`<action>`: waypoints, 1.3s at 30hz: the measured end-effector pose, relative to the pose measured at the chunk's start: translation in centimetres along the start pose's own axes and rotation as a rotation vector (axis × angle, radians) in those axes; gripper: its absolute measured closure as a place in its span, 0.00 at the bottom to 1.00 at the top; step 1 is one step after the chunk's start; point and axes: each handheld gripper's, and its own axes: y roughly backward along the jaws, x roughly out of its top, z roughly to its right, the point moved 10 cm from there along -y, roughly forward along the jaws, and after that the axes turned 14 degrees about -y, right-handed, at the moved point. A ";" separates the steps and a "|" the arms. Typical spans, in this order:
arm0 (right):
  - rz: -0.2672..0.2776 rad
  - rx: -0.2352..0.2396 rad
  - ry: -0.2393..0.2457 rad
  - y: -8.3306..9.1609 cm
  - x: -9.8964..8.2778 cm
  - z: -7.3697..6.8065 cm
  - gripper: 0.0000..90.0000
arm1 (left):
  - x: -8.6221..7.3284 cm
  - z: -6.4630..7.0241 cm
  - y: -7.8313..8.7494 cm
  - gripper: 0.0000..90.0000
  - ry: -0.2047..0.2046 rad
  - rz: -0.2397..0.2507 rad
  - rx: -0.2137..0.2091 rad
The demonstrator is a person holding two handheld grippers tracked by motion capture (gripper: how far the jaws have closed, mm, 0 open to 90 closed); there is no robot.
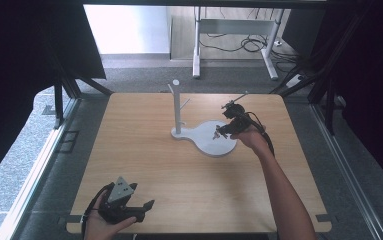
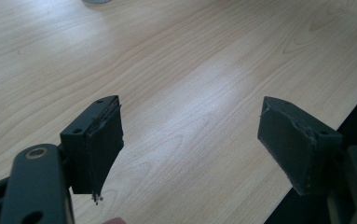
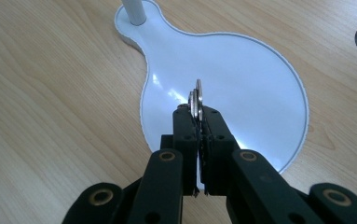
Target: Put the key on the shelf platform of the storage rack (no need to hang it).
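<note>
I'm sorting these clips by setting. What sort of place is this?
Probably a lab or office test bay: a bare wooden table on grey carpet, a desk frame with loose cables behind, dark curtains at the sides.

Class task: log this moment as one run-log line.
left gripper: open, idle over table | right gripper: shut on metal rings | above white stand base | post upright

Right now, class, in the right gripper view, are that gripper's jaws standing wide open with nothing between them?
No: the right gripper has its jaws pressed together on thin metal rings above the white base.
</note>
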 end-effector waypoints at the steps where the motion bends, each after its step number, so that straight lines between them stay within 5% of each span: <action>1: 0.000 -0.002 0.001 -0.1 0.0 0.1 0.95 | 0.0 0.0 0.0 0.25 0.000 0.000 0.000; 39: -0.062 -0.029 -0.028 -5.3 -1.0 1.5 0.95 | -0.2 -0.2 0.0 0.25 0.003 -0.002 0.002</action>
